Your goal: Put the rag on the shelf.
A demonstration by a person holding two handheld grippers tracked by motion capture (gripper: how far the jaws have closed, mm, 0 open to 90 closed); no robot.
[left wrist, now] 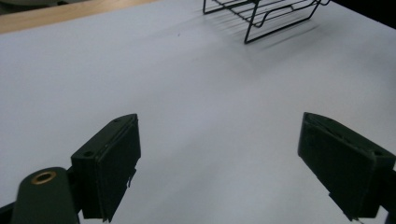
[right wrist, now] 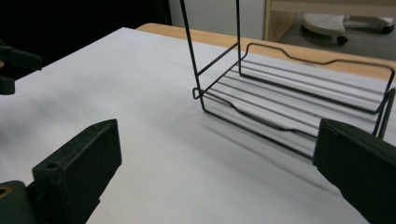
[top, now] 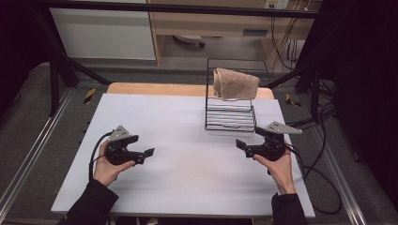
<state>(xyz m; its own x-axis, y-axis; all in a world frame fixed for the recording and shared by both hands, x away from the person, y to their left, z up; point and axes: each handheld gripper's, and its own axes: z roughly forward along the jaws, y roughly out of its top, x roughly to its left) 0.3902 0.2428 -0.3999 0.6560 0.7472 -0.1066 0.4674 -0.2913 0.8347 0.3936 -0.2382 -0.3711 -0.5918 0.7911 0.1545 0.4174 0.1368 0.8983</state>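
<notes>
— Black blocky jaws of the left gripper point(left wrist: 219, 163) stand wide apart over the smooth white table point(left wrist: 196, 107). And the other?

— Same: right gripper point(right wrist: 215, 172) spread, just beside the thin wire rack point(right wrist: 299, 100), its top cut off here.

— From above, a nubby tan towel point(top: 235, 84) drapes over the rack's upper rail at the table's far right.

A white table point(top: 187, 164) spans the middle of the high view, a strip of bare wood along its far edge. A black wire rack point(top: 230, 117) stands on it at upper right of centre, with a beige towel point(top: 234, 84) draped over its top rail.
</notes>
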